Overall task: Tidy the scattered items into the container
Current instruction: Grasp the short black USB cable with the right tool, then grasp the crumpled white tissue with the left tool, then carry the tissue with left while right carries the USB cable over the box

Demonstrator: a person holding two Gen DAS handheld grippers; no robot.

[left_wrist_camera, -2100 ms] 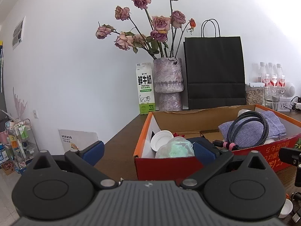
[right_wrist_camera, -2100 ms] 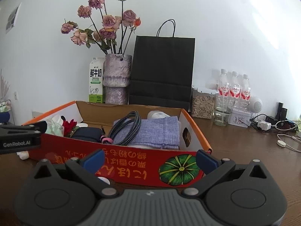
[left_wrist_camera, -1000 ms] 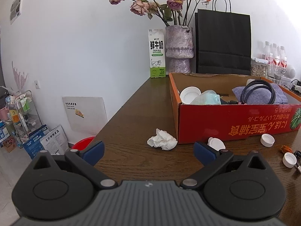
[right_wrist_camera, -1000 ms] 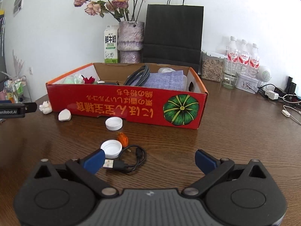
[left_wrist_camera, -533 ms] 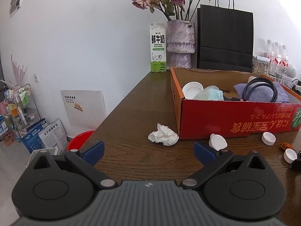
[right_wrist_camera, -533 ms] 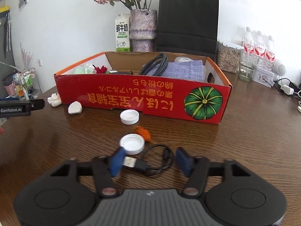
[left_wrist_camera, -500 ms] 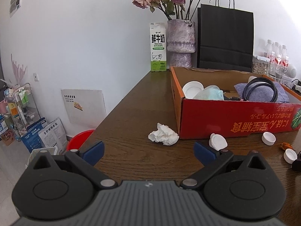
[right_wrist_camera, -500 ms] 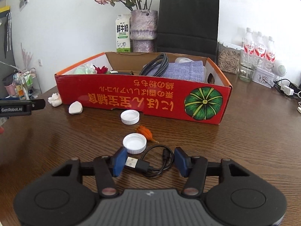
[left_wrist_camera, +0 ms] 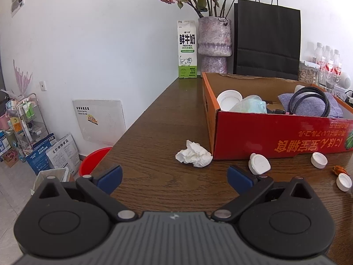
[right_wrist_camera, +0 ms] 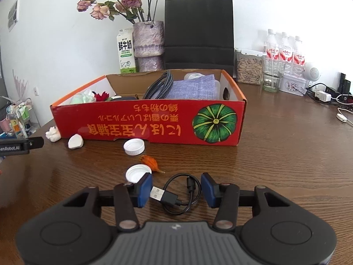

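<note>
The red cardboard box (right_wrist_camera: 143, 123) (left_wrist_camera: 275, 132) holds a braided cable, a purple cloth, a cap and other bits. A short black USB cable (right_wrist_camera: 169, 197) lies coiled on the table between the pads of my right gripper (right_wrist_camera: 176, 190). Its jaws are closing; the pads are at the cable's plug and loop without squeezing them. Just ahead lie two white caps (right_wrist_camera: 138, 173) (right_wrist_camera: 134, 146) and a small orange piece (right_wrist_camera: 150, 162). My left gripper (left_wrist_camera: 174, 176) hangs open over bare table, with a crumpled tissue (left_wrist_camera: 194, 154) and a white lid (left_wrist_camera: 259, 166) ahead.
A milk carton (left_wrist_camera: 187, 48), a vase of dried roses (left_wrist_camera: 214, 44) and a black paper bag (left_wrist_camera: 267, 39) stand behind the box. Bottles, a jar (right_wrist_camera: 248, 68) and chargers with cords (right_wrist_camera: 322, 96) fill the back right. The table's left edge drops to a red bucket (left_wrist_camera: 94, 161).
Both grippers came down from the box to the table front. The right jaws went from wide open to close around the USB cable. The left gripper has hardly moved lately.
</note>
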